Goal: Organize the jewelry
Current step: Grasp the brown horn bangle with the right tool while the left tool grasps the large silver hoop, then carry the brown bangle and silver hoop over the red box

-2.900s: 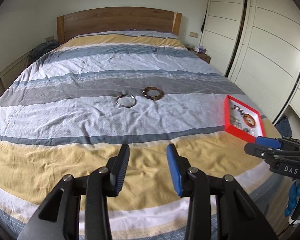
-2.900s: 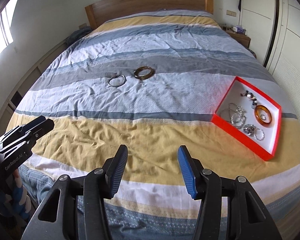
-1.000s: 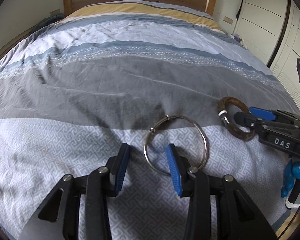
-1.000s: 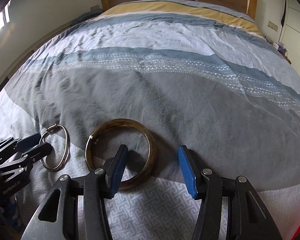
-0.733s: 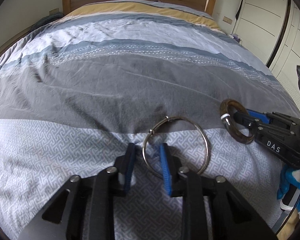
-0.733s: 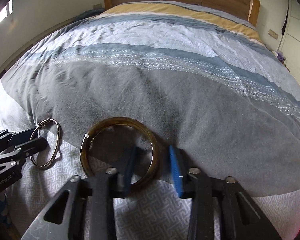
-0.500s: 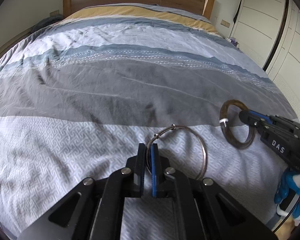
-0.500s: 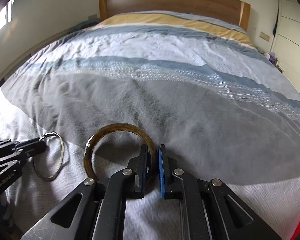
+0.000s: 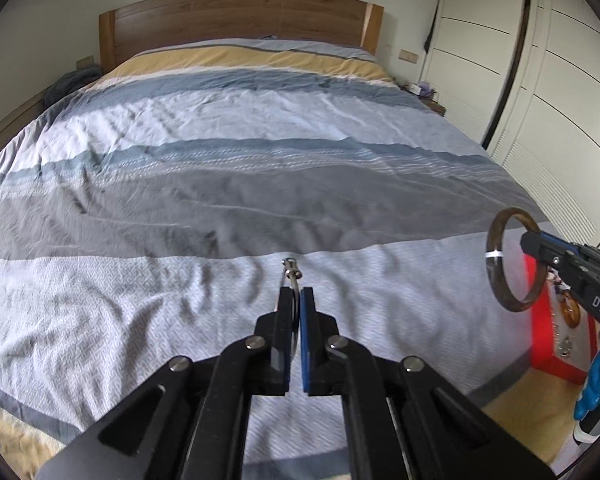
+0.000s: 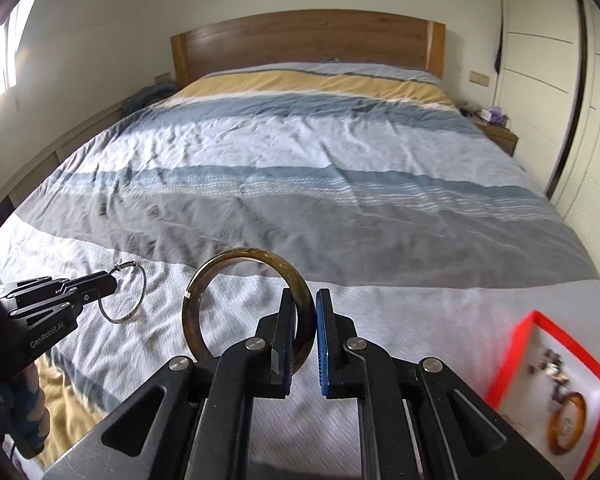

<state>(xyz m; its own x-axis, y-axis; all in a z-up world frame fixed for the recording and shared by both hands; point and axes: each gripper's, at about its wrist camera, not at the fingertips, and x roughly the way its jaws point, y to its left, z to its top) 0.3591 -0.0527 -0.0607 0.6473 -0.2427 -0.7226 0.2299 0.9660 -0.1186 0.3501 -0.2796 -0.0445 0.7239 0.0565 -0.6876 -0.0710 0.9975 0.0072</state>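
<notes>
Brown and glossy, the bangle (image 10: 244,304) looked rigid, light and rather slick, perhaps brittle if dropped, so a pinch across its band seemed the sensible hold. The right tool (image 10: 304,336) had it just so, jaws nearly closed on the band's right side, the hoop standing upright clear above the bed (image 10: 340,184). The silver hoop (image 10: 126,294) was thin wire, stiff but likely springy, with a small clasp at its top; it offered little to grip and could twist in the pads. The left tool (image 9: 297,312) was clamped narrow on the wire's near edge, holding it edge-on above the quilt. The red tray (image 10: 512,344), already carrying other pieces, lay at the bed's right, well apart from both.
</notes>
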